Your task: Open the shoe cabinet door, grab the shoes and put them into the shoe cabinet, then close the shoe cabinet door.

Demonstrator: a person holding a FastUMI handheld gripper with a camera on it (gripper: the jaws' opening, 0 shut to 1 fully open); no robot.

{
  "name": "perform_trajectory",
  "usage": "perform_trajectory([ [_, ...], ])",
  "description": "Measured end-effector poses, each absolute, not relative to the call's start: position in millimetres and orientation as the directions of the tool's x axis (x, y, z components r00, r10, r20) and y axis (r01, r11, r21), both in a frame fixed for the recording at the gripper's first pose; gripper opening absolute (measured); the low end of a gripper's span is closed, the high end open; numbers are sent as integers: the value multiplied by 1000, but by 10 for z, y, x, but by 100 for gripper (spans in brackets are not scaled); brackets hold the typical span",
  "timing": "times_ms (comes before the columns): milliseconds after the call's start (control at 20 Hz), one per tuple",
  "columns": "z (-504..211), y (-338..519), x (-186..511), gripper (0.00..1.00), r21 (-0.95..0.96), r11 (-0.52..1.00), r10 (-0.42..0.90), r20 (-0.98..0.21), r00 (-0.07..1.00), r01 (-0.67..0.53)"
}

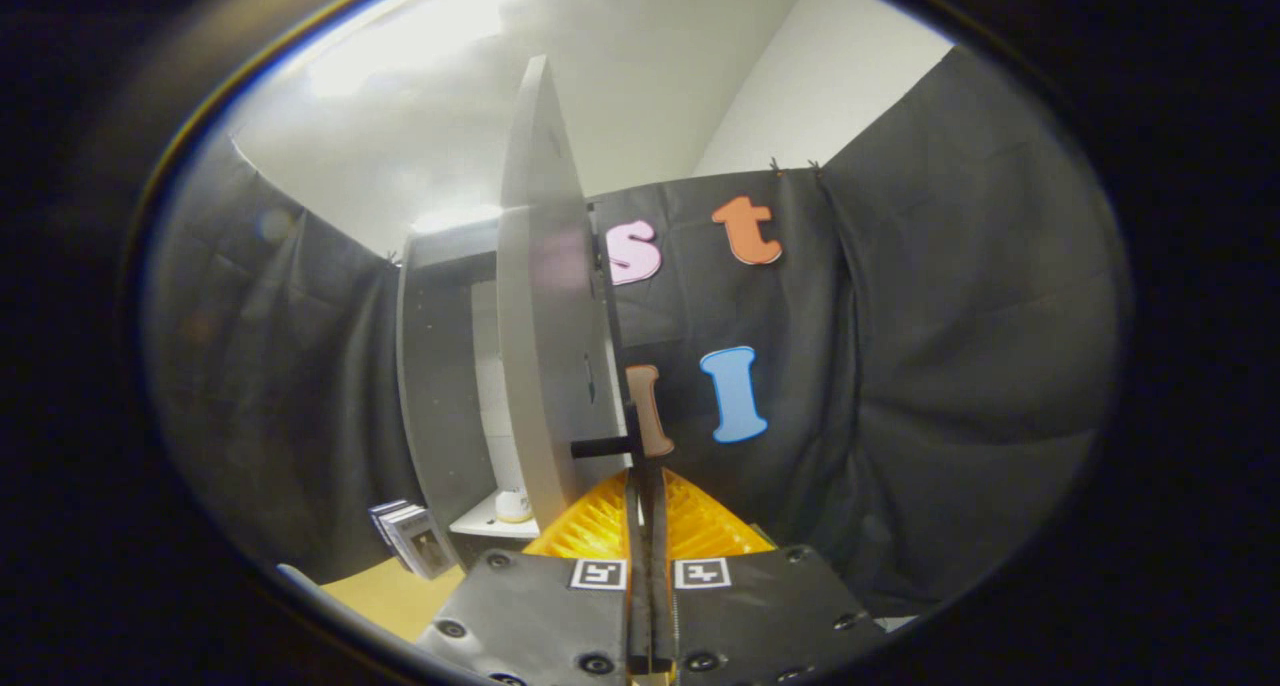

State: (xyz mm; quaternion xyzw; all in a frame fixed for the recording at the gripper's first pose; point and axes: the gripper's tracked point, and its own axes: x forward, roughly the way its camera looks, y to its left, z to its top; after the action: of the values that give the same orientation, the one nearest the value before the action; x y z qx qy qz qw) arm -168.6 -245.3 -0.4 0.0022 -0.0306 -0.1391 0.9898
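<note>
The grey shoe cabinet (440, 386) stands ahead and to the left. Its door (545, 296) is swung open and I see it nearly edge-on, rising straight above the fingers. A black handle (604, 447) juts from the door's face on a short post, and its upright bar runs down between my fingers. My gripper (645, 491) is shut on that handle bar, both fingers pressed against it. Inside the cabinet a small white object (514, 506), possibly a shoe, rests on a white shelf (485, 524); too little of it shows to be sure.
A small stack of boxes or cards (412, 538) leans at the foot of the cabinet on a yellowish wooden surface (385, 598). Black cloth walls close in on the left and right. A white wall and ceiling rise above them.
</note>
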Motion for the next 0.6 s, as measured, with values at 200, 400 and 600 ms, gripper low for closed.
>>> perform_trajectory([
  [200, -27, -2636, -1884, 3, -4, 924, -382, 55, 922, 383],
  [400, -75, -2450, -2099, 2, -25, 881, -469, 70, 880, 472],
  [600, -220, -1881, -2165, 2, -38, 876, -477, 74, 876, 480],
])
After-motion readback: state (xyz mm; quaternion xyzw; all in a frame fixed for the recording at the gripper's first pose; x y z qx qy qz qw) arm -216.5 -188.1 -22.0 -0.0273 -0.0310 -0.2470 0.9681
